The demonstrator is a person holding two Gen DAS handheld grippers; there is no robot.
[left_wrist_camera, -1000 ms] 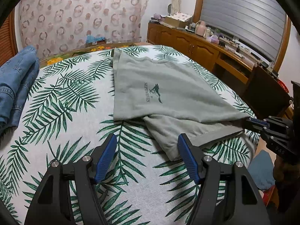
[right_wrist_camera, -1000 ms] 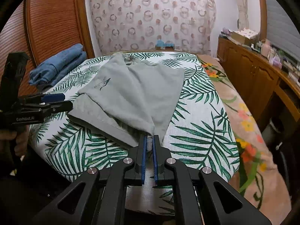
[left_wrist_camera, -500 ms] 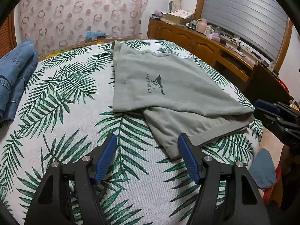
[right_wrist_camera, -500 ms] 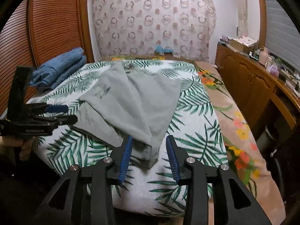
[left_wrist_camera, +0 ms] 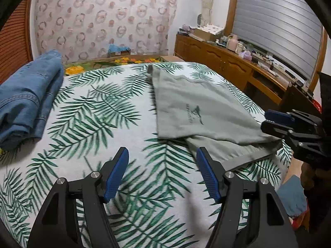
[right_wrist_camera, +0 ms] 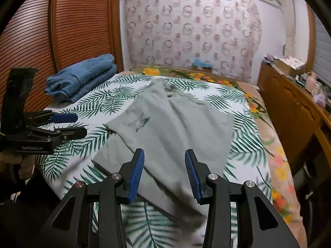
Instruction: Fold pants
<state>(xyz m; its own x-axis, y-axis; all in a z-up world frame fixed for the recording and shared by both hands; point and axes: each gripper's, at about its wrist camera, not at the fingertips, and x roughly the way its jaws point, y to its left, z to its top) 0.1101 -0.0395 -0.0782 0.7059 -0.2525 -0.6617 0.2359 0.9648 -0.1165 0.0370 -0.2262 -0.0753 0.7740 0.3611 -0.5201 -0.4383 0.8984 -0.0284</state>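
Observation:
Grey-green pants (left_wrist_camera: 198, 107) with a small dark logo lie folded lengthwise on the leaf-print bed cover (left_wrist_camera: 93, 119), one leg overlapping the other; they also show in the right wrist view (right_wrist_camera: 175, 128). My left gripper (left_wrist_camera: 162, 165) is open and empty, above bare cover just left of the pants' near hem. My right gripper (right_wrist_camera: 163, 165) is open and empty, hovering over the pants' near end. Each gripper shows in the other's view: the right gripper (left_wrist_camera: 275, 122) by the hem's right corner, the left gripper (right_wrist_camera: 68, 126) at the bed's left.
Folded blue jeans (left_wrist_camera: 26, 99) sit at the bed's far left, near a wooden slatted panel (right_wrist_camera: 41, 41). A wooden sideboard (left_wrist_camera: 227, 66) with clutter runs along the right wall. The bed's near edge lies just below my grippers.
My right gripper opened, released the pants' hem corner and rose above it. My left gripper stayed open and shifted left, away from the hem.

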